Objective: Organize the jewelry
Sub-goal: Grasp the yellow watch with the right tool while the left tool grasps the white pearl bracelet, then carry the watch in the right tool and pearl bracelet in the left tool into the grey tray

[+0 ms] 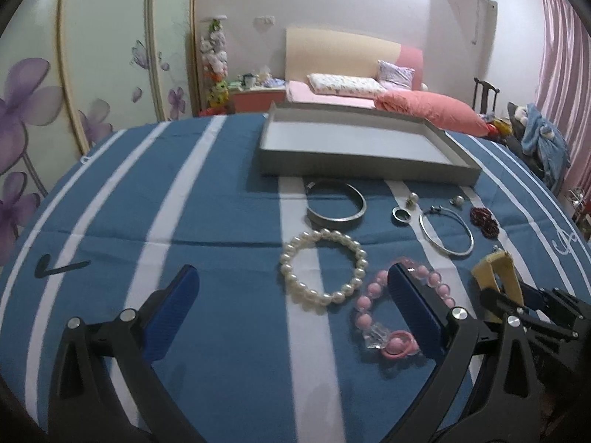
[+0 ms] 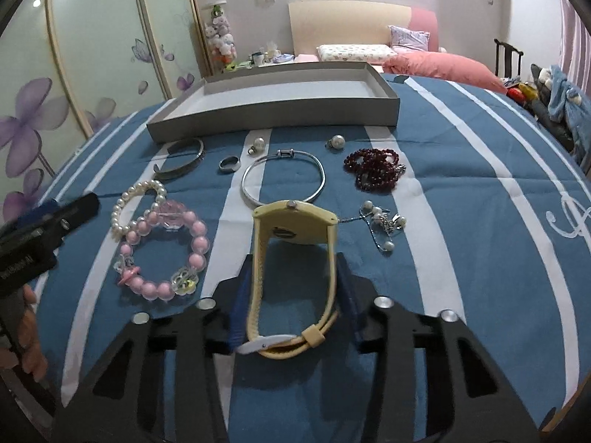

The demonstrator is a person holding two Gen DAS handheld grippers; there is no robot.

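My right gripper (image 2: pixel 294 277) is shut on a cream wristwatch (image 2: pixel 295 221), its blue pads pressing the strap from both sides while the watch face stands upright over the cloth. The left wrist view shows that watch (image 1: pixel 495 269) at the right edge. My left gripper (image 1: pixel 293 273) hangs wide open above the cloth. A pearl bracelet (image 1: pixel 286 258) lies between its fingers, and its right finger covers part of a pink bead bracelet (image 1: pixel 369 291). An empty grey tray (image 2: pixel 273 118) stands behind the jewelry.
On the blue striped cloth lie a silver cuff (image 2: pixel 184 170), a ring (image 2: pixel 229 164), a thin silver bangle (image 2: pixel 245 188), dark red beads (image 2: pixel 373 170), two pearl earrings (image 2: pixel 258 144) and a chain with pearls (image 2: pixel 384 225). A bed and wardrobe stand behind.
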